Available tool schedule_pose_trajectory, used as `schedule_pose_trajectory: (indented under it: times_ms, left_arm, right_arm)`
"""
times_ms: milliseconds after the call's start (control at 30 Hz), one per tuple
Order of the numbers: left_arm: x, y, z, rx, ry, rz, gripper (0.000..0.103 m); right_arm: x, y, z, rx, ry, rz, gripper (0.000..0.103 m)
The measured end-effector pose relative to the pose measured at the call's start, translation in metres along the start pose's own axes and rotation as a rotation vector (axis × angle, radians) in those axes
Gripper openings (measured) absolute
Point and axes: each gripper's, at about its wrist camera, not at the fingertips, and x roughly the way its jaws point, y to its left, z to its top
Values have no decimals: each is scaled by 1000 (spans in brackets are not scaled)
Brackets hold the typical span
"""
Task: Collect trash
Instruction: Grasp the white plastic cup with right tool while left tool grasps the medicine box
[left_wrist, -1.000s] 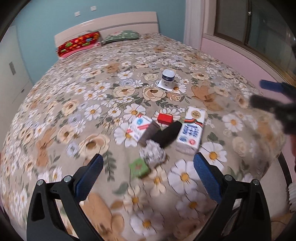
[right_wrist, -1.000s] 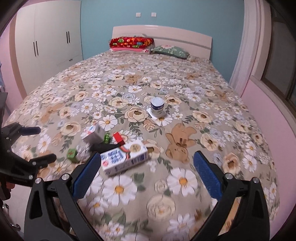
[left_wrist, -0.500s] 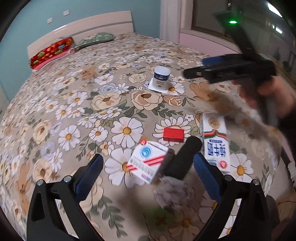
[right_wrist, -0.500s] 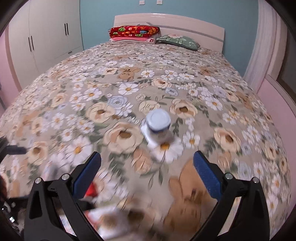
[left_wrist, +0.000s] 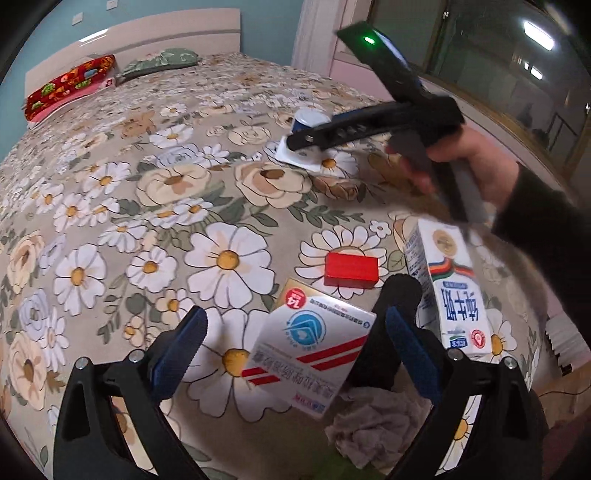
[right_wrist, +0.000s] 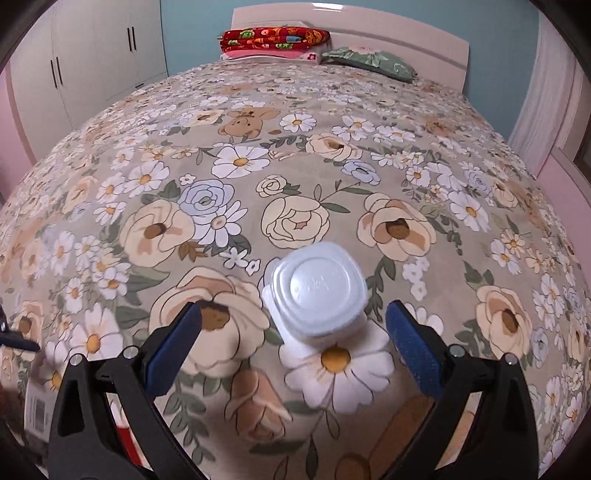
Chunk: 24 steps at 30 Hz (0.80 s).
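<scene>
Right wrist view: we're hovering our right gripper (right_wrist: 293, 334) spread wide around the white-lidded jar (right_wrist: 319, 290), which is standing on the flowery bedspread (right_wrist: 295, 147). Our left gripper (left_wrist: 293, 343) is gaping too, framing the white medicine box (left_wrist: 310, 347) without touching it.

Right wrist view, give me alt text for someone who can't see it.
The open right gripper reaches toward a small white-lidded jar that stands upright on a white square piece on a floral bedspread, with the jar between the two blue-padded fingers and untouched. At the headboard lie a red patterned pillow and a green one; white wardrobes stand left.
</scene>
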Motion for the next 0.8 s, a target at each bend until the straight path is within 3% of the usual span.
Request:
schedule_pose_trajectory:
  times_ms: [67, 167, 200, 233, 267, 433, 633, 733, 800]
  left_arm:
    - [6, -1, 0, 4, 25, -9, 66]
    - [14, 4, 1, -30, 46, -17, 55]
    - [15, 7, 1, -49, 48, -30, 52]
    - [14, 9, 1, -67, 45, -43, 45]
    - [14, 12, 1, -87, 40, -52, 45]
    - [8, 16, 4, -131, 14, -30, 45]
    - [-10, 9, 8, -131, 4, -5, 45]
    - [-23, 2, 14, -125, 4, 36, 45]
    - [-34, -4, 21, -133, 5, 101, 45]
  right_arm:
    - [7, 0, 3, 11, 4, 4, 97]
    - [18, -1, 7, 27, 24, -5, 92]
    - [22, -2, 7, 34, 40, -3, 82]
    - [26, -4, 6, 43, 60, 9, 63]
    - [31, -6, 6, 54, 82, 25, 51]
    - [27, -18, 1, 122, 70, 68, 52]
    - [3, -22, 1, 126, 63, 53, 52]
    - [-19, -21, 6, 112, 45, 46, 52]
    - [-41, -19, 9, 102, 25, 44, 52]
